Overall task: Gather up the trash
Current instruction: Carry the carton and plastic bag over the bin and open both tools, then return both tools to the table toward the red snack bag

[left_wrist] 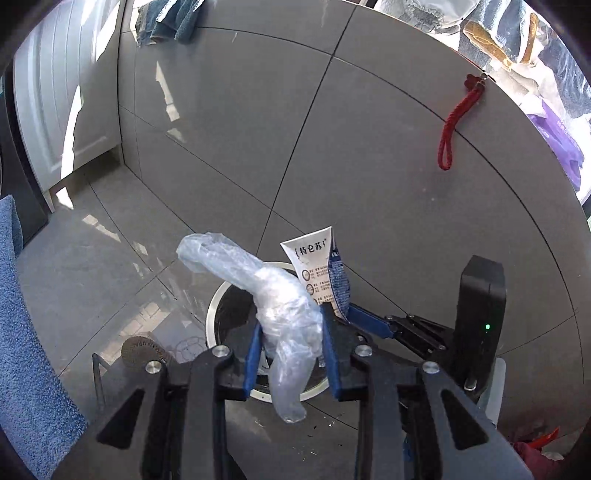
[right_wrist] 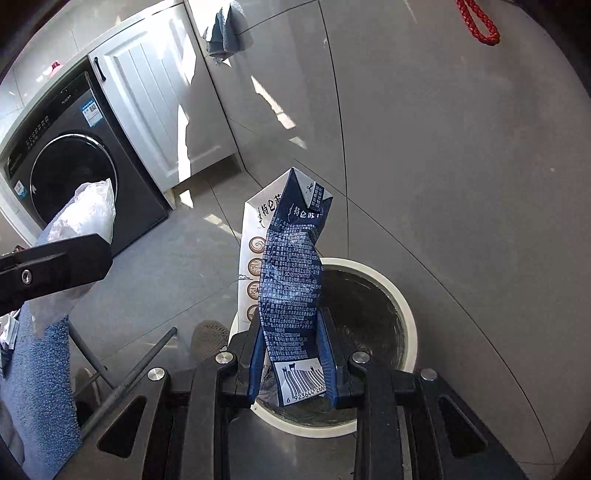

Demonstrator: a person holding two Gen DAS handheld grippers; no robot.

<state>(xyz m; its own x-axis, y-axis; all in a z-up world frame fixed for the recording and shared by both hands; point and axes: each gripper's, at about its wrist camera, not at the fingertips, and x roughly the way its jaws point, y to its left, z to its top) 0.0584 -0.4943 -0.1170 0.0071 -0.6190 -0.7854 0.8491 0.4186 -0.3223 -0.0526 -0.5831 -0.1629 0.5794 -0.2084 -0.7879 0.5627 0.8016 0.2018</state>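
Observation:
A crumpled clear plastic bag (left_wrist: 236, 266) is pinched between the blue pads of my left gripper (left_wrist: 291, 321), its ends sticking out above and below. Right under it stands a round bin with a white rim (left_wrist: 212, 314) and a dark inside. My right gripper (right_wrist: 290, 321) is shut on a squashed blue-and-white milk carton (right_wrist: 288, 258), which stands upright over the same bin (right_wrist: 402, 302). In the left wrist view the carton (left_wrist: 314, 266) sits just right of the plastic bag, so the two grippers are side by side. The plastic bag (right_wrist: 86, 216) also shows at the left of the right wrist view.
The bin stands on a grey tiled floor against a grey tiled wall. A dark washing machine (right_wrist: 74, 177) and a white cabinet (right_wrist: 159, 110) are to the left. A red rope loop (left_wrist: 458, 118) and a blue towel (left_wrist: 166, 22) hang on the wall. A blue mat (left_wrist: 22, 332) lies at left.

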